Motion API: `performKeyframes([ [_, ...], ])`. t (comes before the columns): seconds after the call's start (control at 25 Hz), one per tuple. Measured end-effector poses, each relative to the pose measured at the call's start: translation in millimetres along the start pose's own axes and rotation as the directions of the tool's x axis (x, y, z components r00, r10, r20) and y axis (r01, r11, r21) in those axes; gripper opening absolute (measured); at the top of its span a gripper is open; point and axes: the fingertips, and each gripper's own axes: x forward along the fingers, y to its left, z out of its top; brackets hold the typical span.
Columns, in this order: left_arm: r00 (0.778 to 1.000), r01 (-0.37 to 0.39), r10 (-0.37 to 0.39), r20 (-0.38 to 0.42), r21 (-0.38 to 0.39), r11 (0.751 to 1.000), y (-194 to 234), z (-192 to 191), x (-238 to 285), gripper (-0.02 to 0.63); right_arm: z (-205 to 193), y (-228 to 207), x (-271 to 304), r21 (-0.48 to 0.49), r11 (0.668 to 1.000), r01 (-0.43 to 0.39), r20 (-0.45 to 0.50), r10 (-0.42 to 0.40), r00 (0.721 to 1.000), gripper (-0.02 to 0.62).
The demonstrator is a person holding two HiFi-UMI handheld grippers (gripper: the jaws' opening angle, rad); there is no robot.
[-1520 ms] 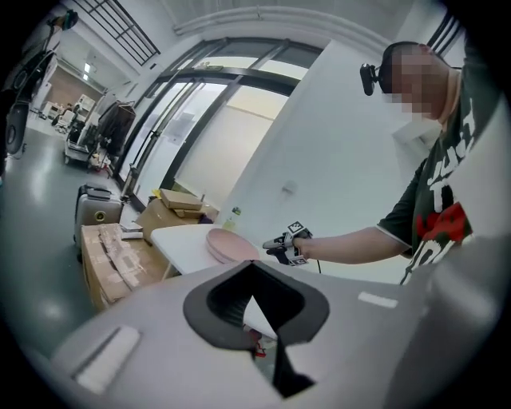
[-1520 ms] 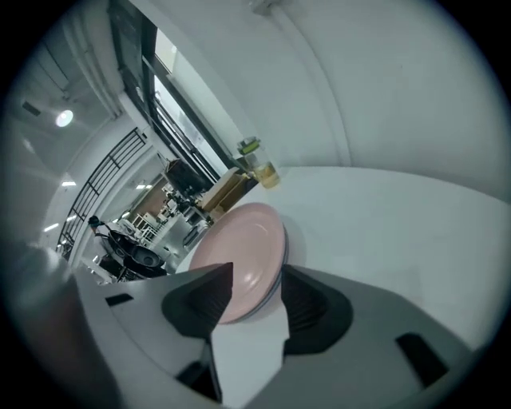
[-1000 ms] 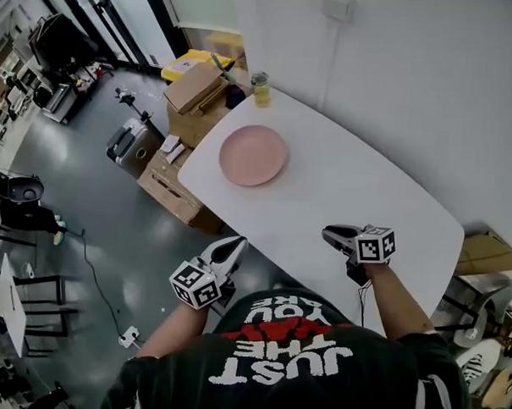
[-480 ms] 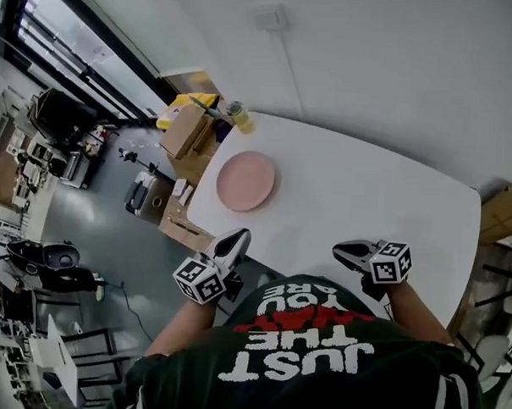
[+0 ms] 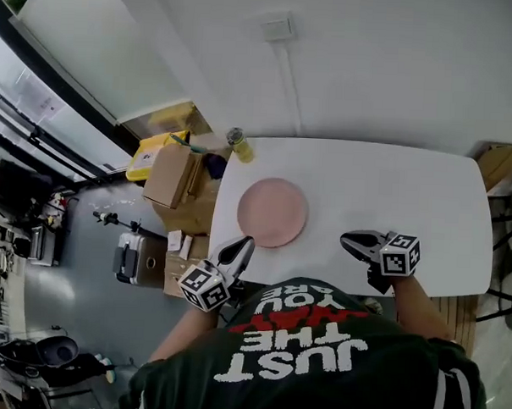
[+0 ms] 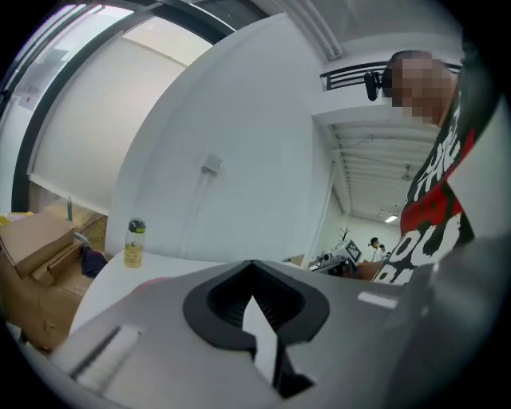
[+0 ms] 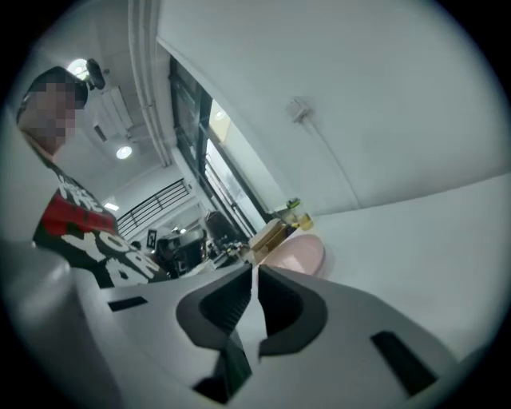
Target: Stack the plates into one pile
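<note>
A single pink plate point(image 5: 273, 211) lies on the white table point(image 5: 392, 188), left of its middle; I cannot tell whether it is one plate or a pile. It also shows ahead in the right gripper view as the pink plate point(image 7: 297, 254). My left gripper point(image 5: 244, 241) hovers at the table's near edge, just short of the plate, with its jaws together and nothing in them point(image 6: 252, 265). My right gripper point(image 5: 345, 238) is over the near edge, to the right of the plate. Only a thin slit shows between its jaws, and they hold nothing point(image 7: 254, 268).
A yellow bottle point(image 5: 239, 145) stands at the table's far left corner, also seen in the left gripper view point(image 6: 135, 244). Cardboard boxes point(image 5: 174, 177) and a case point(image 5: 131, 258) sit on the floor left of the table. A white wall point(image 5: 372, 60) runs behind.
The head view has swung, so the table now lies straight across and the plate sits closer to both grippers. Both grippers stay at the near edge.
</note>
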Motion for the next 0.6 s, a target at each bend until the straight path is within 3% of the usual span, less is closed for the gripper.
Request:
performKeyframes([
  [0.12, 0.996, 0.077, -0.076, -0.056, 0.023, 0.997, 41.8, 6.3, -55.7, 0.003, 12.6, 42.4, 55.3, 0.044, 0.995, 0.089, 0.091, -0.092, 0.992, 0.028],
  [0.24, 0.988, 0.134, -0.131, -0.077, 0.040, 0.990, 72.0, 17.5, -97.7, 0.003, 20.8, 81.4, 94.2, 0.008, 0.985, 0.171, 0.114, -0.170, 0.979, 0.026],
  [0.4, 0.984, 0.174, -0.174, -0.031, 0.020, 0.984, 90.7, 34.0, -116.4, 0.003, 29.5, 113.6, 116.6, -0.041, 0.965, 0.260, 0.139, -0.253, 0.958, 0.011],
  [0.6, 0.977, 0.210, -0.210, 0.049, 0.007, 0.978, 77.3, 53.2, -106.6, 0.003, 44.3, 138.6, 113.3, -0.117, 0.933, 0.340, 0.192, -0.314, 0.930, 0.008],
])
